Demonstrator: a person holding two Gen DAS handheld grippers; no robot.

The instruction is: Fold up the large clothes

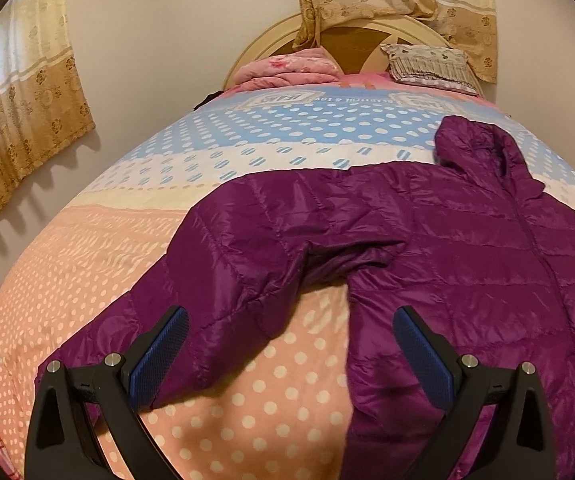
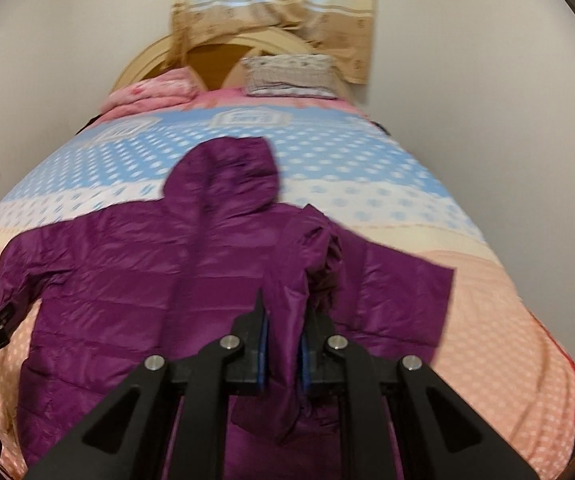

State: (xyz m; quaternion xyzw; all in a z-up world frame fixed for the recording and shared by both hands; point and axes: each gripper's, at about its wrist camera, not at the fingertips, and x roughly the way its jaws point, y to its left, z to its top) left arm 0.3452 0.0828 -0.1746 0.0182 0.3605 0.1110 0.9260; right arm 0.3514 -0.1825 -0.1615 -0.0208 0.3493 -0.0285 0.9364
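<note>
The right wrist view is motion-blurred. A purple quilted hooded puffer jacket (image 2: pixel 127 264) lies spread on the polka-dot bed quilt (image 1: pixel 247 144). The right hand-held gripper (image 2: pixel 283 344) pinches a raised jacket fold; the left hand-held gripper (image 1: pixel 287 344) gapes wide, empty, above a sleeve.

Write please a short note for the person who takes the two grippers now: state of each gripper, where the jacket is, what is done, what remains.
Right gripper: shut on a bunch of the purple jacket, lifted off the bed.
Left gripper: open, empty, above the near sleeve.
Jacket: spread on the bed, hood toward the headboard.
Done: no finished fold visible.
Left: probably fold both sleeves in, then the body.
</note>
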